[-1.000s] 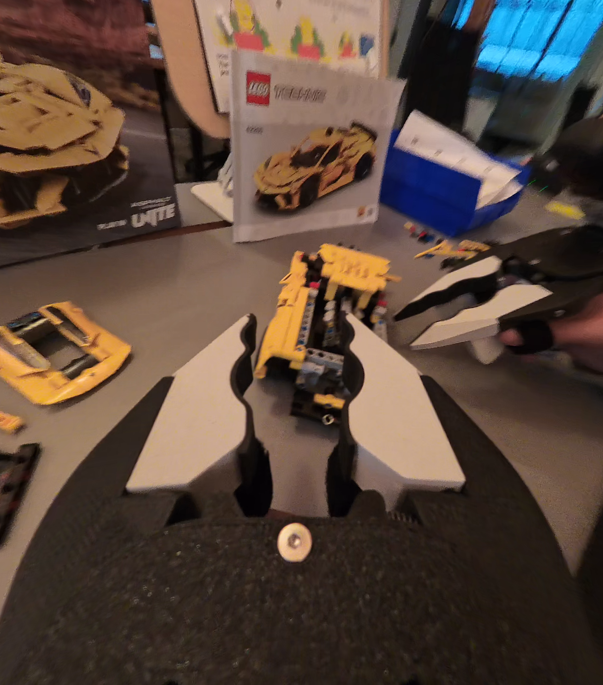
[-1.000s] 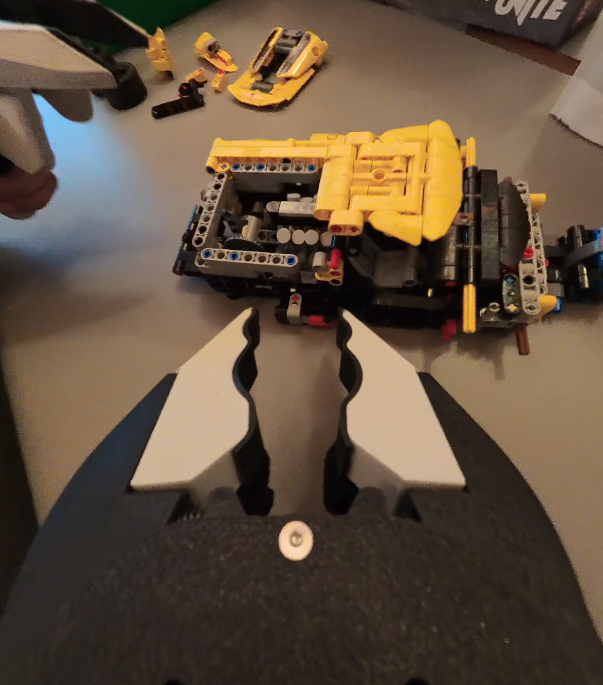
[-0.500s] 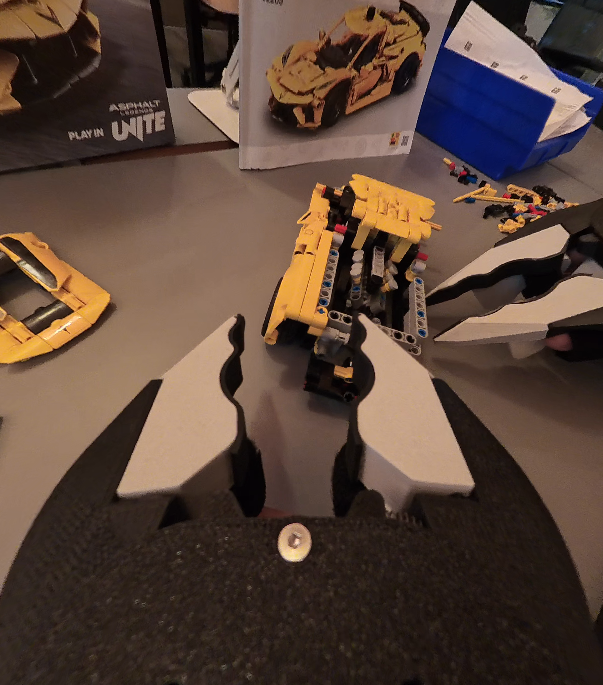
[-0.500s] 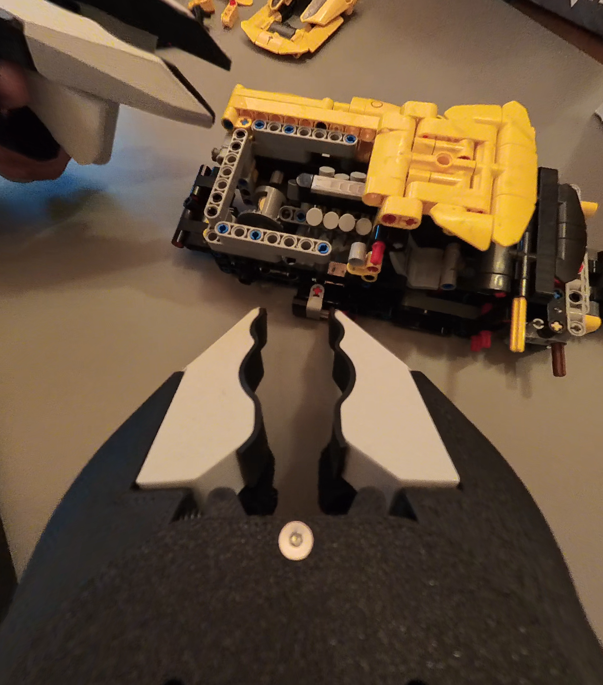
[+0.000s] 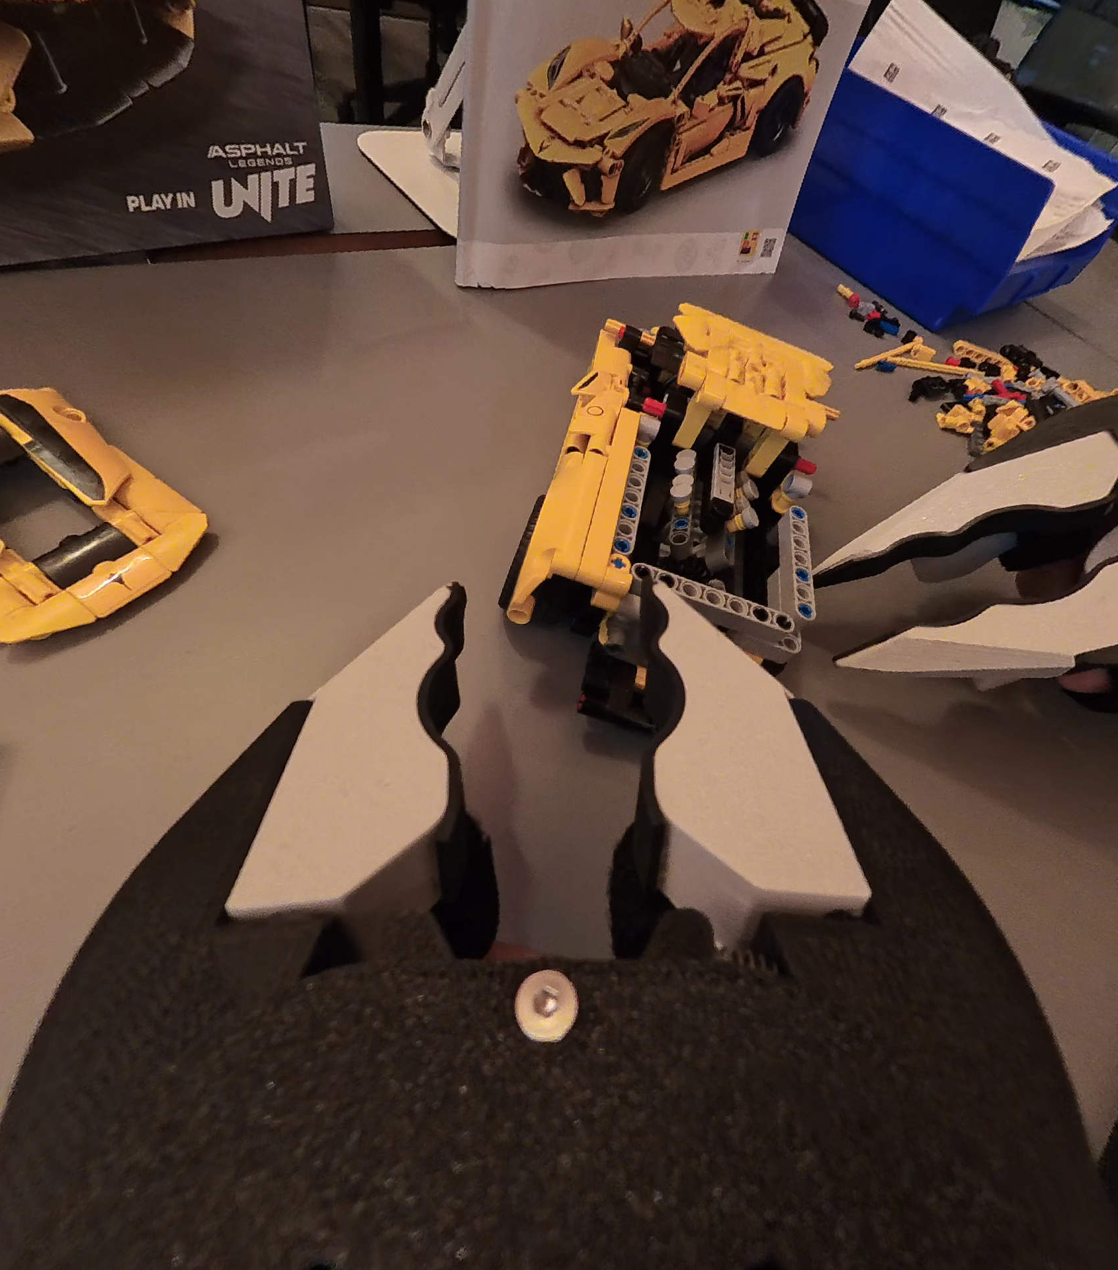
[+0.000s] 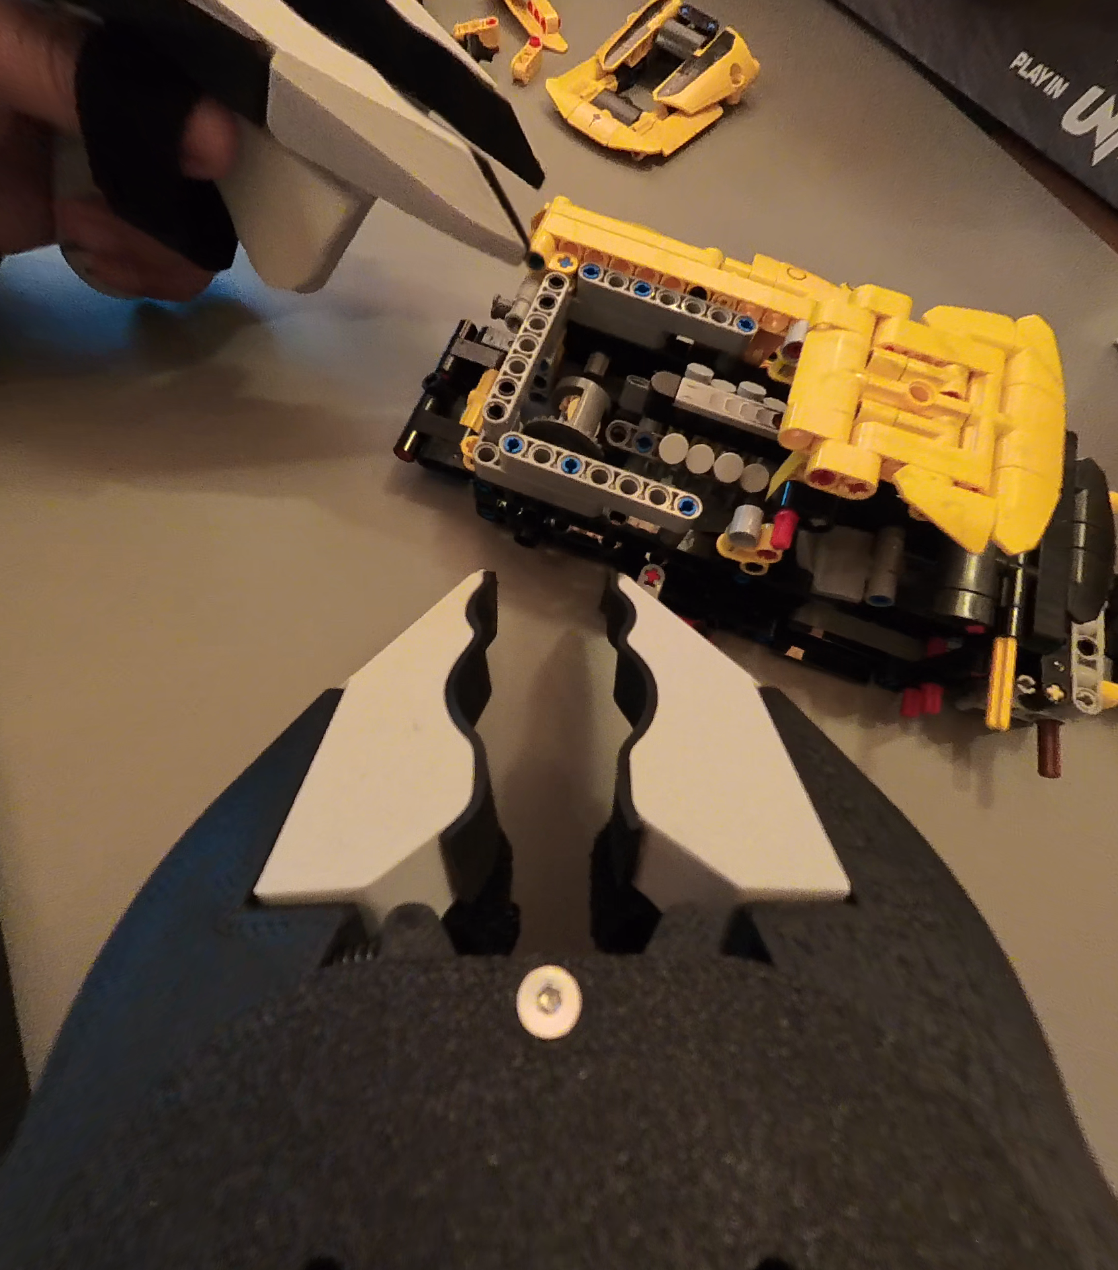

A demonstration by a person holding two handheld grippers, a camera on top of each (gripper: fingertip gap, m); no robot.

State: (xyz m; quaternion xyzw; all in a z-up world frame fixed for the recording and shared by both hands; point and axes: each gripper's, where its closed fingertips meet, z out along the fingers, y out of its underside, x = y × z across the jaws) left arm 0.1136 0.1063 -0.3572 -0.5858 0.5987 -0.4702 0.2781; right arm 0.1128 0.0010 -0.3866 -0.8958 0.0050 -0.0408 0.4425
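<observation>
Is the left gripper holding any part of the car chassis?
No, the left gripper is open with bare table between its fingers, its tips just short of the car chassis.

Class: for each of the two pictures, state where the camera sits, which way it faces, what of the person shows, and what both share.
Left wrist view: rides the left hand-held gripper, facing along the table toward the half-built yellow car; the right hand-held gripper and fingers enter at right.
Right wrist view: rides the right hand-held gripper, facing the car's side; a gloved hand shows.
Shared: the car, yellow body panel, grey table.
</observation>
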